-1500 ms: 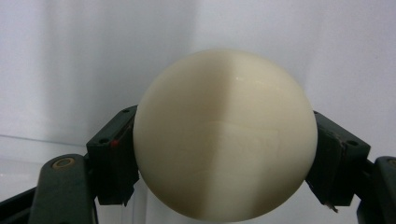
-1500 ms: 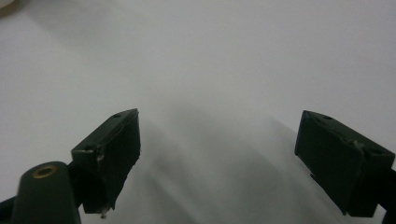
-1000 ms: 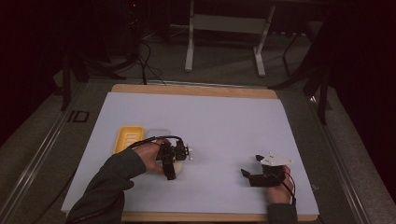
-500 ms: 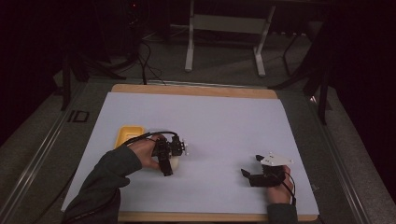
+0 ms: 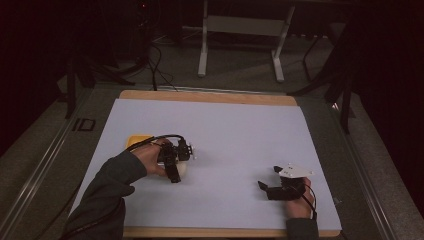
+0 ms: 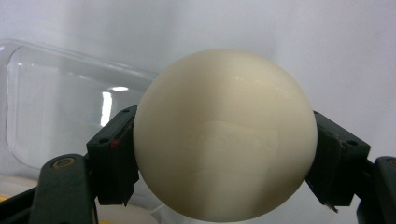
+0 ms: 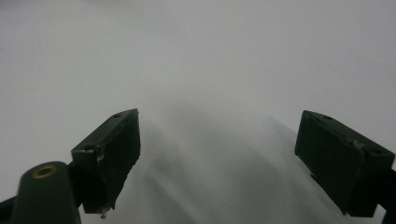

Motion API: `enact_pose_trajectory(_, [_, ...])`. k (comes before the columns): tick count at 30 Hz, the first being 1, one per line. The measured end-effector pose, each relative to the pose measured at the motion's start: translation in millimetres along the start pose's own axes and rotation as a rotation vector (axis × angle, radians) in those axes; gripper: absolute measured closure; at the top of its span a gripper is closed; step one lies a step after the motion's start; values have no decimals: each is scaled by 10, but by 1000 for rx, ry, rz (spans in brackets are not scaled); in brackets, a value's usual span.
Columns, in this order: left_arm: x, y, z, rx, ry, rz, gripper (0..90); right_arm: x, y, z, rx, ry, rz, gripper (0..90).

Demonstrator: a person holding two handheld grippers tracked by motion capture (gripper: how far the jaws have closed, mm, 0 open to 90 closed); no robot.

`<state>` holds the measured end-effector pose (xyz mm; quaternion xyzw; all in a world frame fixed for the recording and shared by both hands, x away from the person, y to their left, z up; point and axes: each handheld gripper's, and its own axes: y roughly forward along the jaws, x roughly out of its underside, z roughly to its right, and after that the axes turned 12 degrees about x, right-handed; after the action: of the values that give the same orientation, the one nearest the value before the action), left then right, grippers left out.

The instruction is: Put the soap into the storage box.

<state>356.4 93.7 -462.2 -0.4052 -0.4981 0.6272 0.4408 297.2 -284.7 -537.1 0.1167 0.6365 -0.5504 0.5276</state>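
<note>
The surface [image 5: 225,125] is being covered by a white sheet, a wooden edge [image 5: 210,96] showing; a metal stand [image 5: 240,30] is standing behind it.

Wooden table [image 5: 210,96] topped with a big white sheet [image 5: 235,130] covering nearly all of it. On the sheet, left of middle, sits a yellow tray [image 5: 136,141] with a clear lid [image 6: 51,116].

L black two-jaw gripper [image 5: 175,165] clamped, forearm angled in from bottom left; R black two-jaw gripper [image 5: 270,187] jaws wide apart, hand low.
</note>
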Motion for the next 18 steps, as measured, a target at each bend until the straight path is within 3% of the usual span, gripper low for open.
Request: enact_pose_trajectory(18, [131,-141,-108,3,-46,27,231,0,-1,-1,0,-2,0,142])
